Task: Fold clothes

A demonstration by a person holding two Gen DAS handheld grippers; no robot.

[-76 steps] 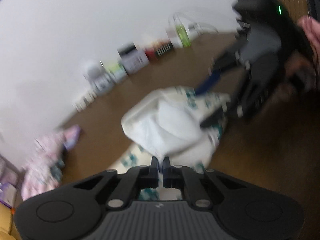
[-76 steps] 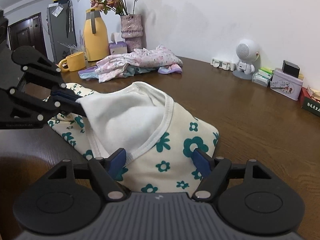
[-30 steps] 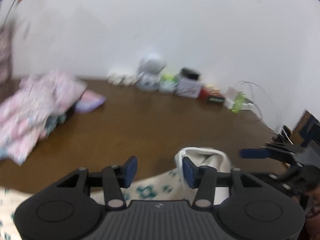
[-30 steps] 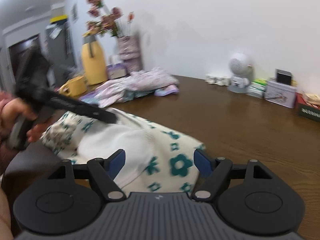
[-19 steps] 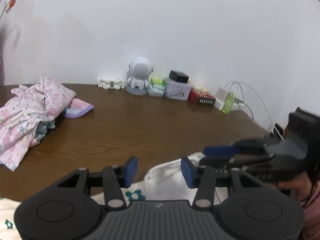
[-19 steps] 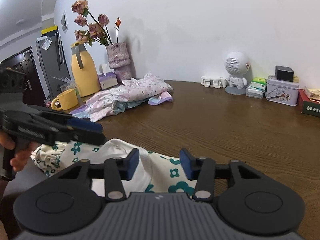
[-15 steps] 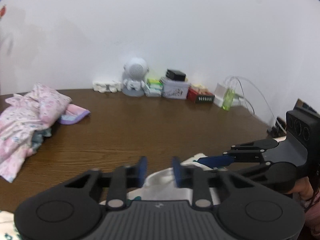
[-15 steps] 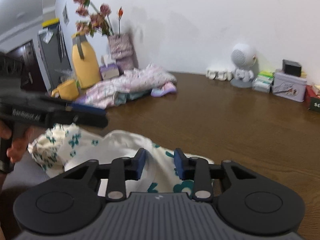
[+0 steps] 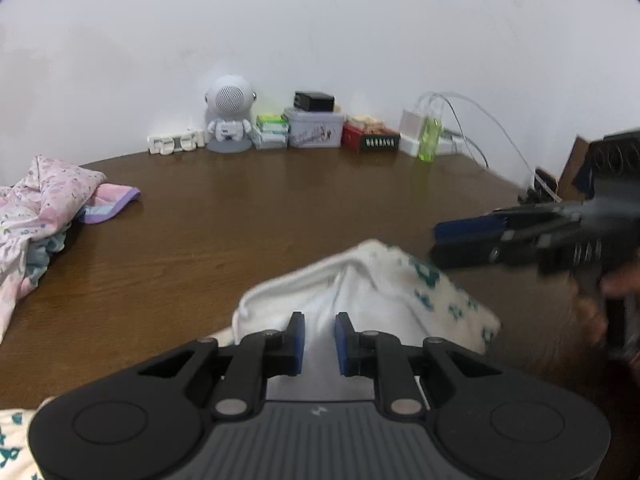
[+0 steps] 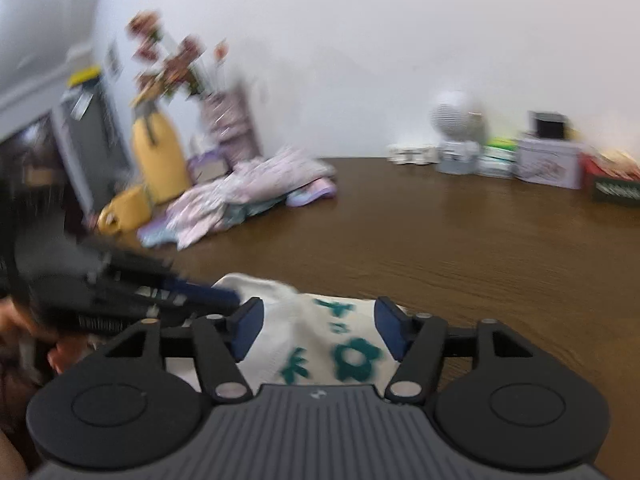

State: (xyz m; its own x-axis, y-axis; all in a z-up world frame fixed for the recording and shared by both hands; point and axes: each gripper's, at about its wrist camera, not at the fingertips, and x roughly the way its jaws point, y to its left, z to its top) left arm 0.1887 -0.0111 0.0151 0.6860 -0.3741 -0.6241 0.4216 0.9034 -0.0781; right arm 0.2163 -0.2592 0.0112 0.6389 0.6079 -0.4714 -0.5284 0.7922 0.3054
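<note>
A cream garment with teal flowers [image 9: 384, 280] lies bunched on the brown table [image 9: 280, 208] at its near edge. My left gripper [image 9: 320, 340] has its pads drawn close on a raised white fold of the garment, and creases run into the narrow gap. In the right wrist view, which is blurred, the left gripper [image 10: 224, 298] reaches into the cloth's left edge. My right gripper [image 10: 319, 326] stands wide open over the flowered part of the garment [image 10: 332, 344], with cloth below the gap. In the left wrist view the right gripper [image 9: 440, 240] hovers just right of the bundle.
A heap of pink clothes [image 9: 36, 208] lies at the table's left. Along the back wall stand a small robot-shaped speaker [image 9: 229, 114], a tin box [image 9: 314, 134] and chargers. A yellow jug [image 10: 158, 160], mug [image 10: 124, 208] and flower vase [image 10: 228, 120] stand far left. A hand [image 9: 616, 292] holds the right gripper.
The left gripper let go of the garment, swung round and has now closed on a white fold again. The right gripper's fingers narrowed half a second ago and have spread wide again.
</note>
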